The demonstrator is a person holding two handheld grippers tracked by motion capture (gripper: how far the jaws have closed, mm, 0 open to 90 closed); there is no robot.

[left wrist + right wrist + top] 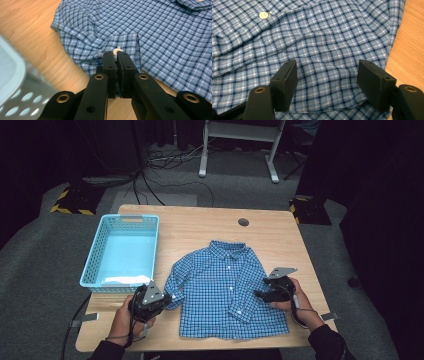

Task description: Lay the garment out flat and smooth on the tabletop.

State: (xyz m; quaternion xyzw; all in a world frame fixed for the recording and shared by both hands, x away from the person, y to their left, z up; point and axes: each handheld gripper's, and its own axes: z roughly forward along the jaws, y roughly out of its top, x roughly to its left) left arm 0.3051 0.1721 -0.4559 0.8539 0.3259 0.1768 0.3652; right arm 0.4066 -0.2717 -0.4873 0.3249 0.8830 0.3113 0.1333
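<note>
Tabletop (280, 232): shirt (225, 285) beside basket (95, 255)

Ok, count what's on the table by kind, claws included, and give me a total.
Shirt: 1
Basket: 1
Claws: 2, left claw shut on the shirt's cuff, right claw open over the other sleeve
Total: 4
</note>
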